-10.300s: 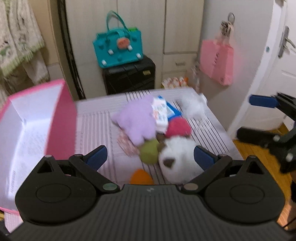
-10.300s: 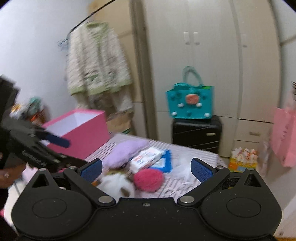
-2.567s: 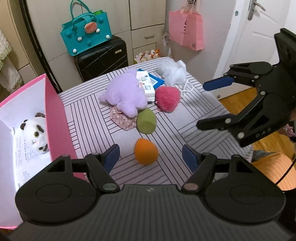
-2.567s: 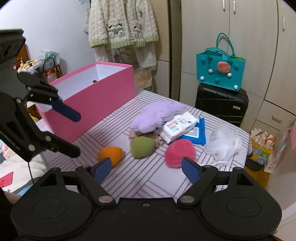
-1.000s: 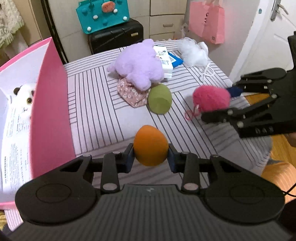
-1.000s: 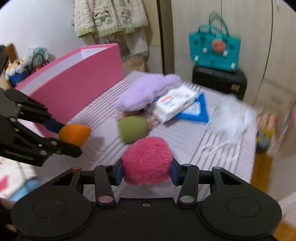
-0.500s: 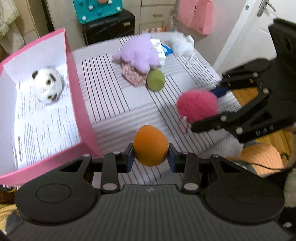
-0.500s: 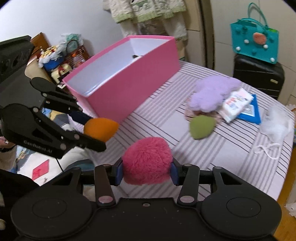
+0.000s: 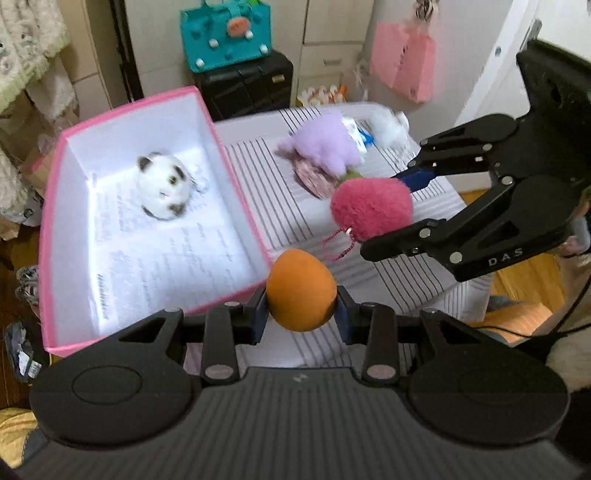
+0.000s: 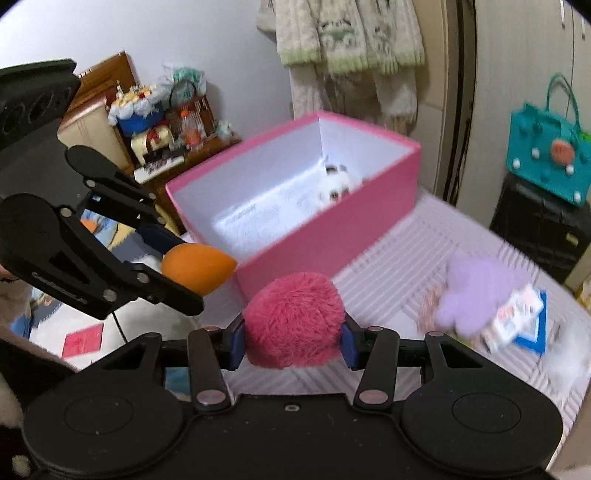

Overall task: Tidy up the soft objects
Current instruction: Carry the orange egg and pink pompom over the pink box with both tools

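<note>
While both grippers hang up off the striped table (image 9: 258, 162), each one has a soft thing pinched between its blue pads. The left gripper (image 9: 300, 312) is clamped on the orange egg-shaped sponge (image 9: 301, 291), which sits dead centre in the left wrist view, right over the near corner of the pink box (image 9: 236, 177). In the right wrist view that same sponge (image 10: 197, 271) shows at about 9 o'clock, pointy end aimed toward the box (image 10: 332, 236).

The right gripper (image 10: 293, 341) is squeezing the fuzzy pink pom-pom (image 10: 293, 319), and it bulges out past the pads on both sides. From the left wrist camera the pom-pom (image 9: 371, 210) floats at roughly 2 o'clock from the sponge, with a thin pink cord loop dangling under it, and the right gripper (image 9: 388, 212) reaches in from 3 o'clock.

The box is open on top, white inside with printed paper on the floor, and a white panda plush (image 9: 164, 186) lies in its far half, toward 11 o'clock from the sponge. It's kinda peeking over the wall in the right view (image 10: 338, 184).

Left on the table, well apart from the box: a lilac plush (image 9: 327, 149) on top of a floral cloth thing (image 9: 314, 177), a sliver of a green sponge (image 9: 349, 175) just behind the pom-pom, a tissue pack (image 10: 517, 315) on a blue packet (image 10: 537, 334), and a blurry white fluffy thing (image 9: 388, 127) at the far edge. A teal tote (image 9: 225, 35) sits on a black suitcase (image 9: 245, 86) at 12 o'clock.
</note>
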Motion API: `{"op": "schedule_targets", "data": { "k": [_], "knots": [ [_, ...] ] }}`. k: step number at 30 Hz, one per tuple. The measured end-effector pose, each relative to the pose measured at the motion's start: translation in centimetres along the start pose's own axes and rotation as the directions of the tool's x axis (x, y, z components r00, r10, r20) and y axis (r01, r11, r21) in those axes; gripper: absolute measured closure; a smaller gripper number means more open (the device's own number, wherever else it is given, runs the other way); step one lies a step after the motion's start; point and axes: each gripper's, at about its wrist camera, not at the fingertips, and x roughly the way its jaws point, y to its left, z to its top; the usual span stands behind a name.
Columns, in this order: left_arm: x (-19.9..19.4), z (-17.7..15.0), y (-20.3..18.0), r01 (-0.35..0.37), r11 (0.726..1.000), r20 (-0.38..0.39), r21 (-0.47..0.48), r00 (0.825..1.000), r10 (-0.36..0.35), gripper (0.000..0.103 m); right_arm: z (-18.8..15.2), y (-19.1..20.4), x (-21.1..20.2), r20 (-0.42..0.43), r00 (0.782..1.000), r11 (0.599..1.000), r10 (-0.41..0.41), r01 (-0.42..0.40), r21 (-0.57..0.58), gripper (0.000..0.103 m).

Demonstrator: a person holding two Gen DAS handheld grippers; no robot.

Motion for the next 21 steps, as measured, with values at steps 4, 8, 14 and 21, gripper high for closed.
{"op": "schedule_targets", "data": {
  "k": [4, 8, 14, 21],
  "knots": [
    [-1.1, 0.8, 2.1, -0.042, 0.999, 0.06, -0.019, 0.997, 0.043, 0.067, 1.8, 0.6, 0.2, 0.061, 0.998, 1.0, 0.007, -0.006, -0.025, 0.049],
    [-0.7, 1.7, 4.8, -0.068, 0.995, 0.088, -0.068, 0.993, 0.074, 0.067, 4.0, 0.8, 0.7, 0.111, 0.994, 0.998, 0.009, -0.002, -0.064, 0.049],
    [1.5, 3.4, 9.6, -0.117, 0.981, 0.094, -0.154, 0.987, 0.132, 0.067, 8.1, 0.8, 2.6, 0.176, 0.984, 0.993, 0.01, 0.011, -0.116, 0.049],
    [6.0, 5.7, 13.6, -0.22, 0.963, 0.029, -0.154, 0.973, 0.227, 0.066, 12.8, -0.3, 8.6, 0.112, 0.993, 0.987, 0.049, -0.031, -0.155, 0.049]
  ]
}}
